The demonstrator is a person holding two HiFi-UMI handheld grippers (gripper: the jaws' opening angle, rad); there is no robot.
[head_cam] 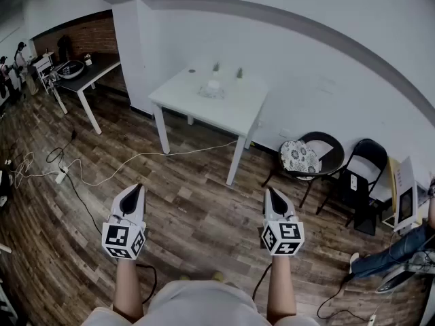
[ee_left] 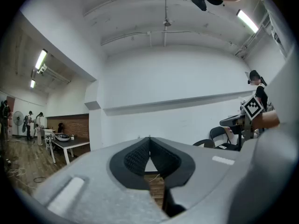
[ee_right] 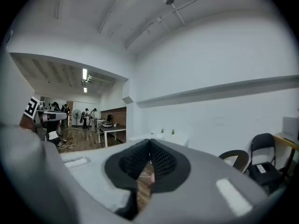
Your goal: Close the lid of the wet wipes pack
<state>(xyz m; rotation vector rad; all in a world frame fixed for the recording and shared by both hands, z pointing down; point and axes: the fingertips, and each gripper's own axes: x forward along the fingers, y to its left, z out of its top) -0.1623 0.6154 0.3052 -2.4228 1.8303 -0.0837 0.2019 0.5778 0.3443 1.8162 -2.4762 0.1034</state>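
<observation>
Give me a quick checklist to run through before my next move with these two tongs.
1. Left tongs empty: ok, jaws together on nothing.
2. Right tongs empty: ok, jaws together on nothing.
3. White rectangular table within reach: not ok, far off across the wooden floor.
4. Finding the wet wipes pack: cannot tell; a small white object on the table is too small to identify.
5. State of its lid: cannot tell.
6. Walking path: not ok, a thin white cable crosses the floor before the table.

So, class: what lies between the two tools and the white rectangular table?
Head view: only dark wooden floor, crossed by a thin white cable, separates left tool and right tool from the white table.
</observation>
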